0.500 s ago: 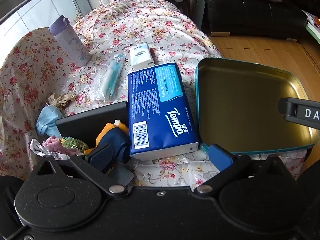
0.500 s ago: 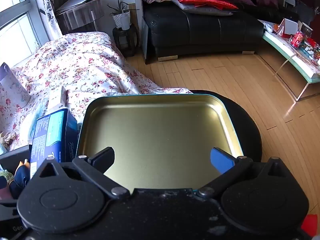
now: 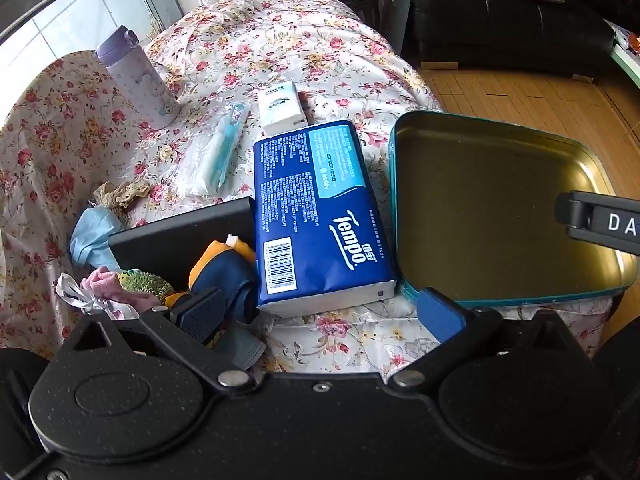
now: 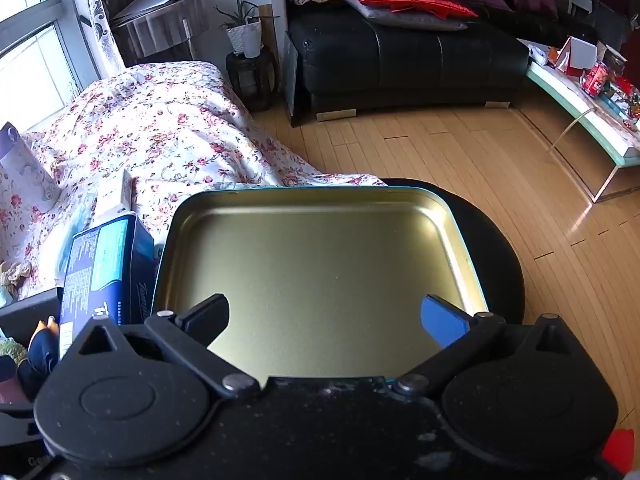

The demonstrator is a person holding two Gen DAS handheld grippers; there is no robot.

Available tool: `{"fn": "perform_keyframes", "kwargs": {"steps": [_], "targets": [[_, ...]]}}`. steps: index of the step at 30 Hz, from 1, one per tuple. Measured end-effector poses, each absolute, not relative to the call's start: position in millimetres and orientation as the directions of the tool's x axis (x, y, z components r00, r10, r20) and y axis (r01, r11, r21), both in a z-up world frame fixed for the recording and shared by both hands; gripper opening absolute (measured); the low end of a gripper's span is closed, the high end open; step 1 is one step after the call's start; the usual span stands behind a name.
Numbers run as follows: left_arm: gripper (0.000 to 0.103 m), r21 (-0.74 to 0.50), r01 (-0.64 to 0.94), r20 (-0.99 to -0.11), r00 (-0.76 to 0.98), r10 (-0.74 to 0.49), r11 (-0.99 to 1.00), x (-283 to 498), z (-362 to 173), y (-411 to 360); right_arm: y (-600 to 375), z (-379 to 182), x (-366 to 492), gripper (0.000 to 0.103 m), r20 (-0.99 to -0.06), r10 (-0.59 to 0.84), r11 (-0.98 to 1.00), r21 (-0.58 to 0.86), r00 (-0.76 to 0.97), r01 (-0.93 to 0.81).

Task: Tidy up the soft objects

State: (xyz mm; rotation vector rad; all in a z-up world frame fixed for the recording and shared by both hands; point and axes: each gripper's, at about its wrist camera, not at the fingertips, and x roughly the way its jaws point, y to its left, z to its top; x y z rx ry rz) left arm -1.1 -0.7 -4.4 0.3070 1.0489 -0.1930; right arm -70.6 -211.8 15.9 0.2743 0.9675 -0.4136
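Both grippers are hovering wide open, holding nothing: the left gripper point(image 3: 320, 312) over the near end of the tissue pack point(image 3: 320, 220), the right gripper point(image 4: 326, 320) over the empty tin tray point(image 4: 320, 264). The blue, soft-looking pack is lying just left of the tray, partly overlapping a black box point(image 3: 180, 236). A squeeze is probably risking crushing it or knocking the tray.

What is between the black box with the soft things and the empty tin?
A blue pack of tissues lies between the black box and the tin. The left wrist view shows it best.
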Motion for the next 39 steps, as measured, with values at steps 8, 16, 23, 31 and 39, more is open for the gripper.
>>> {"fn": "perform_keyframes", "kwargs": {"steps": [8, 16, 23, 31, 39], "targets": [[0.099, 0.155, 0.302, -0.874, 0.487, -0.012, 0.94, -1.3, -4.8, -2.5, -211.7, 15.5, -69.7, 0.103, -0.84, -0.216, 0.889, 0.042, 0.497, 0.457], [0.099, 0.154, 0.301, -0.874, 0.485, -0.012, 0.941, -1.5, -4.5, -2.4, -210.0, 13.2, -71.0, 0.103, -0.841, -0.214, 0.889, 0.043, 0.497, 0.456], [0.099, 0.152, 0.302, -0.874, 0.486, -0.015, 0.941, -1.9, -4.3, -1.7, -212.4, 8.4, -69.4, 0.103, -0.848, -0.197, 0.883, 0.065, 0.493, 0.465], [0.099, 0.152, 0.304, -0.873, 0.488, -0.017, 0.941, -3.7, -2.5, -0.8, -211.5, 8.2, -65.0, 0.103, -0.852, -0.195, 0.884, 0.062, 0.487, 0.464], [0.099, 0.149, 0.301, -0.875, 0.483, -0.016, 0.942, -3.0, -1.3, 0.2, -212.3, 8.3, -65.1, 0.103, -0.853, -0.192, 0.885, 0.063, 0.485, 0.462]]}}
